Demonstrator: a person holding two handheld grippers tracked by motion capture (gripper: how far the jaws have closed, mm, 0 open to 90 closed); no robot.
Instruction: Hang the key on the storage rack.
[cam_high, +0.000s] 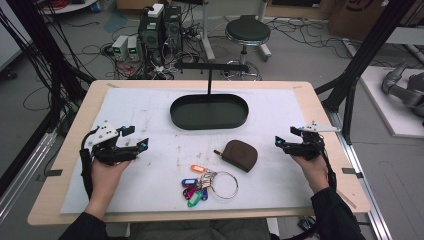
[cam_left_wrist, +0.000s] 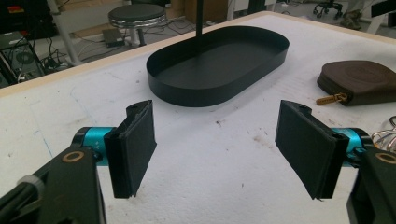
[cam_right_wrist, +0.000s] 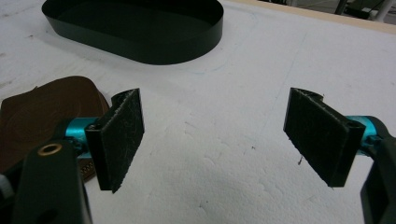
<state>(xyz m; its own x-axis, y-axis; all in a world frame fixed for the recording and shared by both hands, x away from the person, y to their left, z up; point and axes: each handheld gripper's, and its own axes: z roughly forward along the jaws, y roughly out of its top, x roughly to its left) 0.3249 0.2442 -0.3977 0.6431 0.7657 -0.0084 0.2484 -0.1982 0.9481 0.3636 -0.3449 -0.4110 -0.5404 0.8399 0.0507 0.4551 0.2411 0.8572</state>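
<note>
Key bunch (cam_high: 206, 184) nearest, brown pouch (cam_high: 240, 154) just beyond; left hand-held gripper (cam_high: 134, 139) and right hand-held gripper (cam_high: 286, 139) both released, apparently holding nothing

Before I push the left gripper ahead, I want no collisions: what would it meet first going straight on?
Likely the black oval metal tray. The left gripper has open, empty jaws, with bare white table cover before the tray's wall. The brown leather pouch lies off to the side; depth is uncertain.

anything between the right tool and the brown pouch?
Nothing. In the high view, only bare white mat lies between the right tool and the brown pouch; the tool's jaws stand open and empty.
</note>
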